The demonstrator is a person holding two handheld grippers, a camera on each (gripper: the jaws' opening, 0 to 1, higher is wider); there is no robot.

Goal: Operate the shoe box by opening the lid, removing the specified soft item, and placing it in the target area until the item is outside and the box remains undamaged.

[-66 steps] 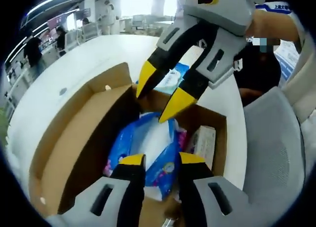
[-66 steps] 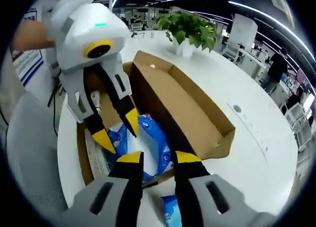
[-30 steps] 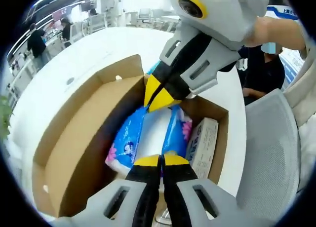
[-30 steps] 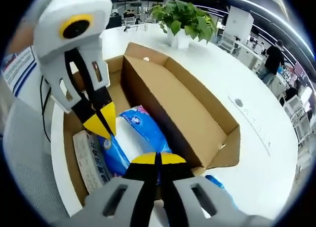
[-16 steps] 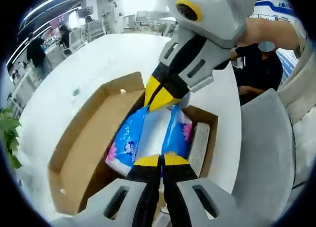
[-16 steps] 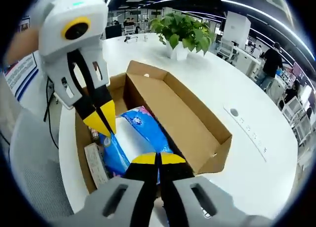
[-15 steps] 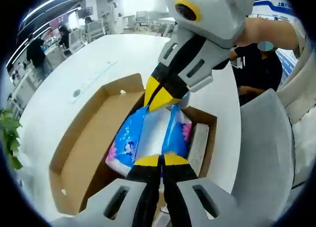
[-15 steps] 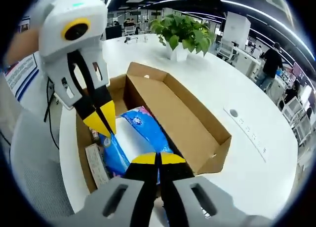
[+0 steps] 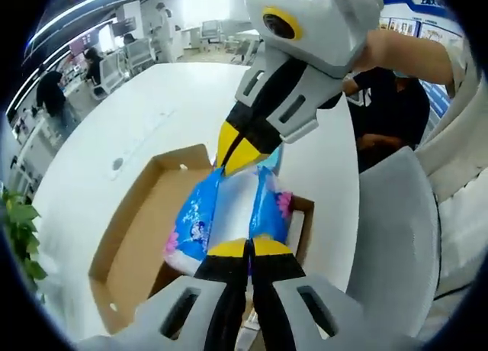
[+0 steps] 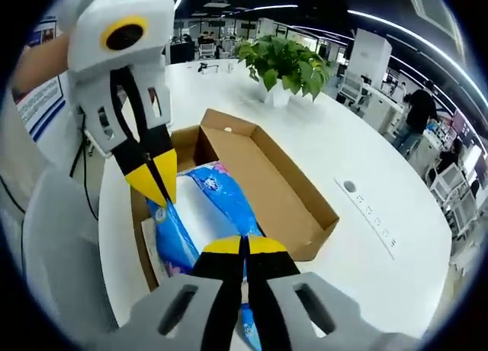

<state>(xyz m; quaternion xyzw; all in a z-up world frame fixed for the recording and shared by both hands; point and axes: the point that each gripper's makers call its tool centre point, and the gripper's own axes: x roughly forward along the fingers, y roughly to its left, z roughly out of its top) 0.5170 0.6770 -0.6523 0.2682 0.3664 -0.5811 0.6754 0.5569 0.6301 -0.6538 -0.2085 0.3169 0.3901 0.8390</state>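
You have both hand-held grippers, left [image 9: 249, 248] and right [image 10: 243, 246], clamped on opposite ends of the soft, light blue pack [image 9: 229, 210], slung between them above the open box [image 10: 263, 187] — keep pinching its crinkly, likely slippery wrapper ends.

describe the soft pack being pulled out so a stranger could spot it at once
On the white table lies an open cardboard box. Above it, two hand-held grippers pinch a soft pack at opposite ends. Its blue wrapper with a white middle and pink flowers marks it out.
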